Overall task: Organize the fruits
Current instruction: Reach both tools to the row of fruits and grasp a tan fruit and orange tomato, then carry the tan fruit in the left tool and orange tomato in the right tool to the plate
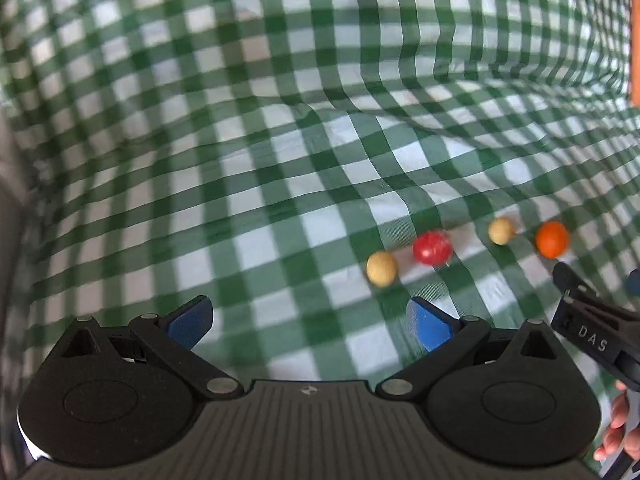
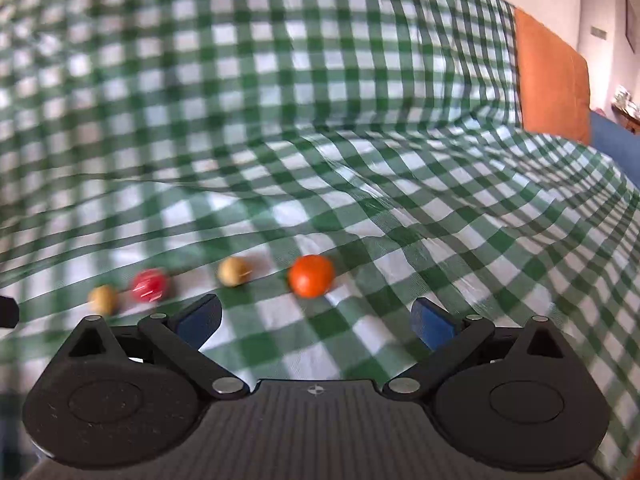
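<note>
Small fruits lie in a row on a green-and-white checked cloth (image 1: 280, 160). In the left wrist view: a tan fruit (image 1: 382, 267), a red fruit (image 1: 432, 248), a second tan fruit (image 1: 501, 231) and an orange fruit (image 1: 552, 239). My left gripper (image 1: 310, 322) is open and empty, short of the row and left of it. In the right wrist view the same row shows: tan fruit (image 2: 104, 299), red fruit (image 2: 150, 285), tan fruit (image 2: 234, 271), orange fruit (image 2: 311, 275). My right gripper (image 2: 316, 322) is open and empty, just short of the orange fruit.
The cloth rises in folds behind the fruits. An orange cushion (image 2: 552, 80) stands at the far right, with a blue surface (image 2: 616, 140) beside it. The right gripper's body (image 1: 592, 320) and the hand holding it show at the left view's right edge.
</note>
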A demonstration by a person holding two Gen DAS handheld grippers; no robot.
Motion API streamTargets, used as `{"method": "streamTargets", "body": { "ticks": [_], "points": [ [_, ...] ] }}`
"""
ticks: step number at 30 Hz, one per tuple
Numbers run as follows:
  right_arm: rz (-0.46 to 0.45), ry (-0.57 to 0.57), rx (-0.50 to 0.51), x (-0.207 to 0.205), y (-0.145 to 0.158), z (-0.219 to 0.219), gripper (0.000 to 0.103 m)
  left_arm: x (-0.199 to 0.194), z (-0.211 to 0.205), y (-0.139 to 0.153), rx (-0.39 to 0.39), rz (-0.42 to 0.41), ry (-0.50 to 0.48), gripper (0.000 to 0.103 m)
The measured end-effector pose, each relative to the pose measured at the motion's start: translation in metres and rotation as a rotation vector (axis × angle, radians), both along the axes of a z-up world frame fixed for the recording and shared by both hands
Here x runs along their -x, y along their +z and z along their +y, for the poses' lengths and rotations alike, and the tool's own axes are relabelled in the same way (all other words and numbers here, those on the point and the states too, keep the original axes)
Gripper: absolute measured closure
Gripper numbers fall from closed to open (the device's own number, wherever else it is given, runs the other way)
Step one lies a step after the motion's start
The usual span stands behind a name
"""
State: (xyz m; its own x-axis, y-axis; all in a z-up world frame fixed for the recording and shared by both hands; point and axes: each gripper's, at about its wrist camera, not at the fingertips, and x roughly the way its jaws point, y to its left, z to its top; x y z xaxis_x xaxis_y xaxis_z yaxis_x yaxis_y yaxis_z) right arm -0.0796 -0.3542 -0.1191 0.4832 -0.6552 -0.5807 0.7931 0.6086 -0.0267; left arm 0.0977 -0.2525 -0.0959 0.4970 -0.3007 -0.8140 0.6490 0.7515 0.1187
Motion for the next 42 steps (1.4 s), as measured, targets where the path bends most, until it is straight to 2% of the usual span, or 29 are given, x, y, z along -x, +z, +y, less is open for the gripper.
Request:
{"method": "streamTargets", "body": {
  "ticks": [6, 8, 14, 34, 35, 36, 37, 38, 39, 40, 42],
  "points": [
    [0.049, -0.018, -0.013, -0.04, -0.043, -0.052, 0.003, -0.025, -0.042, -0.051, -0.075, -0.002, -0.051, 0.0],
    [0.05, -0.019, -0.027, -0.045, -0.054, -0.062, 0.002, -0.029, -0.048, -0.062, -0.074, -0.002, -0.065, 0.0],
    [0.008, -0.017, -0.033, -0.045, -0.063, -0.07, 0.001, -0.04, -0.048, -0.069, -0.004, 0.056, -0.011, 0.0],
    [0.003, -0.013, -0.018, -0.045, -0.063, -0.067, 0.001, -0.037, -0.048, -0.067, -0.014, 0.043, -0.013, 0.0],
    [0.003, -0.014, -0.015, -0.046, -0.063, -0.067, 0.001, -0.036, -0.048, -0.067, -0.013, 0.045, -0.01, 0.0],
    [0.001, -0.013, -0.013, -0.046, -0.063, -0.067, 0.01, -0.036, -0.047, -0.066, -0.01, 0.047, -0.008, 0.002],
    [-0.004, -0.012, -0.007, -0.045, -0.062, -0.066, 0.022, -0.035, -0.046, -0.063, -0.002, 0.044, -0.008, 0.007],
    [-0.017, -0.007, 0.003, -0.044, -0.06, -0.065, 0.051, -0.033, -0.044, -0.06, 0.021, 0.048, -0.022, 0.03],
    [-0.025, 0.01, 0.005, -0.044, -0.058, -0.064, 0.063, -0.031, -0.044, -0.056, 0.044, 0.065, -0.048, 0.061],
    [-0.023, 0.007, 0.011, -0.043, -0.057, -0.062, 0.065, -0.028, -0.044, -0.052, 0.046, 0.071, -0.063, 0.076],
    [-0.035, -0.001, 0.007, -0.042, -0.057, -0.063, 0.065, -0.022, -0.044, -0.046, 0.037, 0.058, -0.072, 0.077]
  ]
}}
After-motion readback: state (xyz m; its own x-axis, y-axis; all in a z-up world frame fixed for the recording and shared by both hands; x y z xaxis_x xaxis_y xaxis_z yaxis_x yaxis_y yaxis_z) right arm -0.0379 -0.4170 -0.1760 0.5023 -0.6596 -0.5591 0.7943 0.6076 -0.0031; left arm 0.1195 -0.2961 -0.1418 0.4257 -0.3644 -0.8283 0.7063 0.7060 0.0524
